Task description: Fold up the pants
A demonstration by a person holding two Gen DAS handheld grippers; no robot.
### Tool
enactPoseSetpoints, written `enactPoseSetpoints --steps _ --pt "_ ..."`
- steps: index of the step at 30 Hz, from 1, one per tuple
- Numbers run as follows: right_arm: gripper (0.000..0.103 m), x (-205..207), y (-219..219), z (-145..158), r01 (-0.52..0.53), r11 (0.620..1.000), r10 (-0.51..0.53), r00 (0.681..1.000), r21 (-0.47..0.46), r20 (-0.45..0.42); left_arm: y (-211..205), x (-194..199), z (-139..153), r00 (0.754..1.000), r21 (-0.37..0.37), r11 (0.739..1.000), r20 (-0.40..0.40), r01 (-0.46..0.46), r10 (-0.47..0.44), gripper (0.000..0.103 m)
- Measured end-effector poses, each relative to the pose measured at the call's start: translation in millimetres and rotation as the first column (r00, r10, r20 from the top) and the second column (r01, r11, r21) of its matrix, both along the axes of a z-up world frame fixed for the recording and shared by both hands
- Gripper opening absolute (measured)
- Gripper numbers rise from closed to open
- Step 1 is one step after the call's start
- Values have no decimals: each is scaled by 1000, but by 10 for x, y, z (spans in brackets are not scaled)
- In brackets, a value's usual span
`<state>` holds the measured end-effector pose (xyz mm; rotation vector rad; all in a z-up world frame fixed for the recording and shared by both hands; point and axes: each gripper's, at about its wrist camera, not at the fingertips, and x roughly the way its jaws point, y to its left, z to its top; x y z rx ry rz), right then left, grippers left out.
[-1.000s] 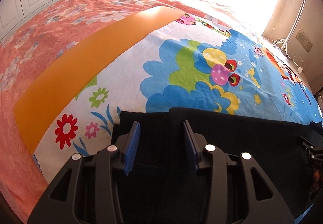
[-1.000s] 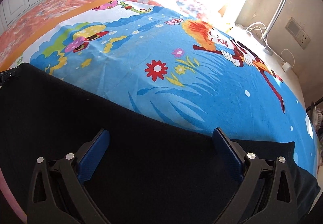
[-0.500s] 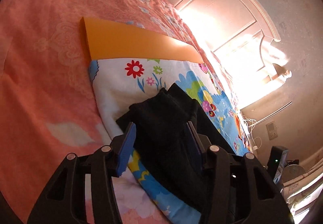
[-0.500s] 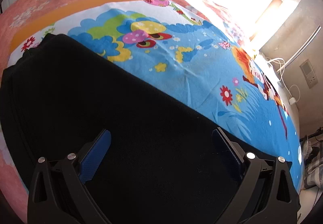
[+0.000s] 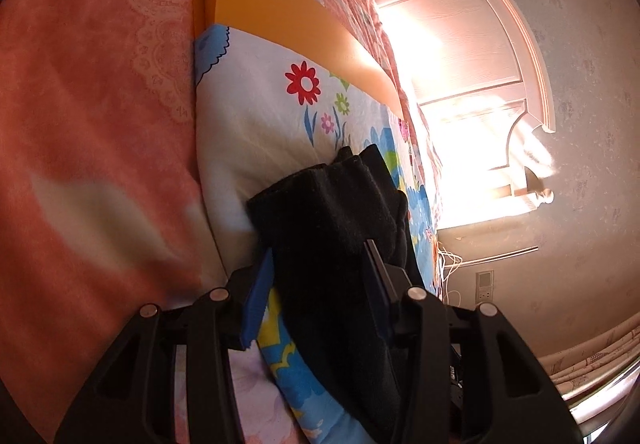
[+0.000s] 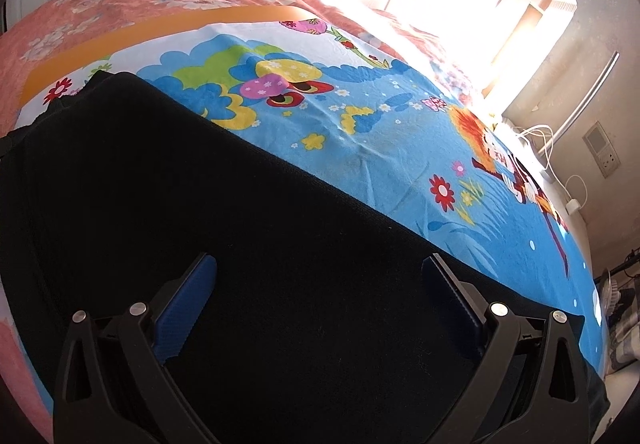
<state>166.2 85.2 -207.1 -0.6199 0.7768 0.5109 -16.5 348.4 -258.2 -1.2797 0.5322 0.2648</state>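
The black pants [image 6: 248, 244] lie flat on the cartoon-print sheet [image 6: 380, 148] on the bed. In the left wrist view, my left gripper [image 5: 318, 264] is tilted on its side, and one end of the pants [image 5: 332, 212] is bunched between its blue pads, which are partly closed around the thick cloth. In the right wrist view, my right gripper [image 6: 320, 276] is wide open and hovers over the middle of the pants with nothing between its fingers. The pants' far edge runs diagonally across that view.
An orange strip [image 5: 272, 8] borders the sheet, on a pink floral bedspread [image 5: 80, 84]. A white headboard [image 5: 480, 24] and bright window stand beyond. White cables [image 6: 536, 140] and a wall socket [image 6: 604, 156] are at the right by the bed's edge.
My left gripper has rolled onto its side and lifted the pants' end, which now bunches between its pads. My right gripper has shifted left over the pants and stays open.
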Motion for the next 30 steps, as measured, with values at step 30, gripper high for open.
enactPoseSetpoints --steps 30 --pt "92 -490 568 307 -243 963 252 965 114 -73 32 160 -106 998 92 995 28 49 -52 25"
